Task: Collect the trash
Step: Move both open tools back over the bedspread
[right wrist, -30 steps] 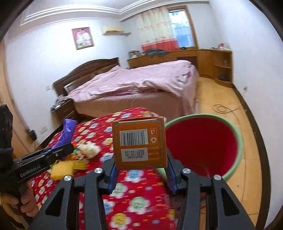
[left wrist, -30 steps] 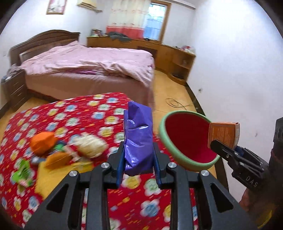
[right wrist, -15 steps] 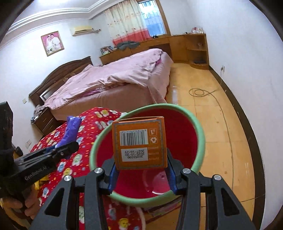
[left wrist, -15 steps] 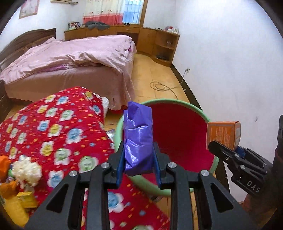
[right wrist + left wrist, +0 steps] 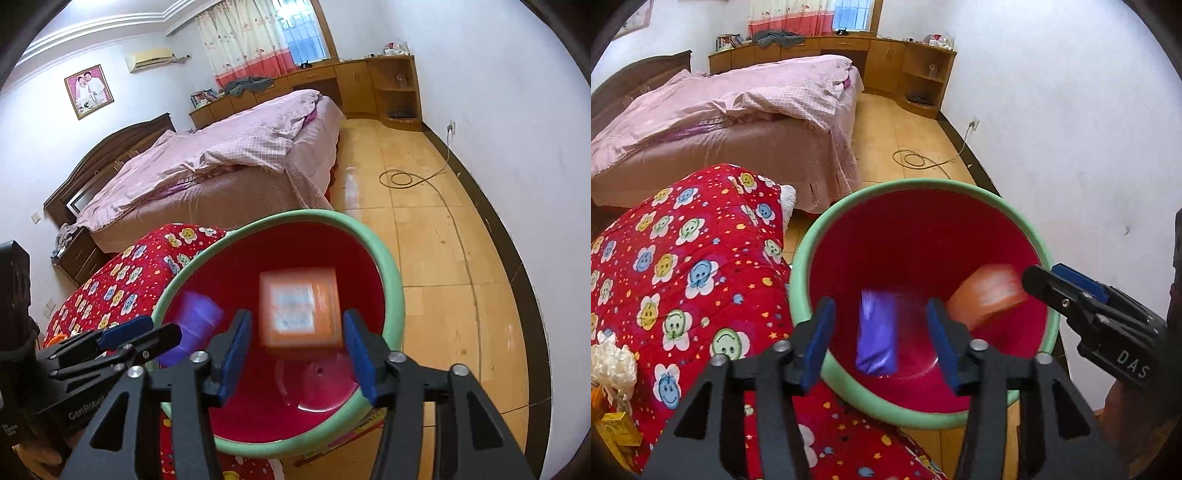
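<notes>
A red bin with a green rim (image 5: 827, 229) (image 5: 391, 273) stands beside the red flowered quilt. My left gripper (image 5: 879, 339) is open and empty above the bin's near rim. A purple wrapper (image 5: 877, 332) is falling inside the bin, blurred; it also shows in the right wrist view (image 5: 197, 314). My right gripper (image 5: 297, 347) is open and empty over the bin. An orange box (image 5: 299, 308) is falling between its jaws, blurred, and shows in the left wrist view (image 5: 986, 295). The right gripper shows at the bin's right side (image 5: 1082, 299), the left gripper at its left (image 5: 122, 339).
The red flowered quilt (image 5: 683, 266) lies left of the bin, with crumpled white paper (image 5: 611, 363) and a yellow box (image 5: 620, 428) at its left edge. A pink bed (image 5: 738, 110) stands behind. A cable (image 5: 923, 158) lies on the wooden floor by the white wall.
Both grippers have opened over the bin. The purple wrapper and the orange box have left the jaws and are dropping into the bin.
</notes>
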Tool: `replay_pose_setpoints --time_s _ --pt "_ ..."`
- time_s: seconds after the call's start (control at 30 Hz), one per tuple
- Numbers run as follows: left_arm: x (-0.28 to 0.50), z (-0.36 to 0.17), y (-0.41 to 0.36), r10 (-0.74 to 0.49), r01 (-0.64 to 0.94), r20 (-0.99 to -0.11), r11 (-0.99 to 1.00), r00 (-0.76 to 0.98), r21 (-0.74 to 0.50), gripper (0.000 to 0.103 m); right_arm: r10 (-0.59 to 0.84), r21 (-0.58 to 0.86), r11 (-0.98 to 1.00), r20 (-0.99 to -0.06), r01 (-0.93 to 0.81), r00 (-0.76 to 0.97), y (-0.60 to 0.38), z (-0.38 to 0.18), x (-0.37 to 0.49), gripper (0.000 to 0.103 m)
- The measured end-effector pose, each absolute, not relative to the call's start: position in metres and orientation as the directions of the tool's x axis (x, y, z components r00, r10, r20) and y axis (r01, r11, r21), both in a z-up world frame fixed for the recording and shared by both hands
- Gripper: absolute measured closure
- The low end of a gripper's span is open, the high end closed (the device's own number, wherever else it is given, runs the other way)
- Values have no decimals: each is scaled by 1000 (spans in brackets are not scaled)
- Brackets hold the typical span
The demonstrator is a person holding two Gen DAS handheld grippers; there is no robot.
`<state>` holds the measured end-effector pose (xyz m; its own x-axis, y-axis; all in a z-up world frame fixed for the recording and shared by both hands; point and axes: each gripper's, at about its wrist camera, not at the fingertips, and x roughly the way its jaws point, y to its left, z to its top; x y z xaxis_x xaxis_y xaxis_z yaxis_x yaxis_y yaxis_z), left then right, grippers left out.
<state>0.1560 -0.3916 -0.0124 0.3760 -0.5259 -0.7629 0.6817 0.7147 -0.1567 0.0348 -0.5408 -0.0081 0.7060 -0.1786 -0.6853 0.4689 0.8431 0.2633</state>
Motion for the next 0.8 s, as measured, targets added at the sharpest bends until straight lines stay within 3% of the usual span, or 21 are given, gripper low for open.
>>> replay_pose_setpoints --time_s 0.6,0.8 --pt "134 26 -299 -515 588 -720 788 465 -184 50 -184 267 865 -618 425 764 -490 27 16 41" --pt "124 38 -253 -479 528 -711 830 514 -178 50 -161 271 881 -600 388 784 -460 42 9 33"
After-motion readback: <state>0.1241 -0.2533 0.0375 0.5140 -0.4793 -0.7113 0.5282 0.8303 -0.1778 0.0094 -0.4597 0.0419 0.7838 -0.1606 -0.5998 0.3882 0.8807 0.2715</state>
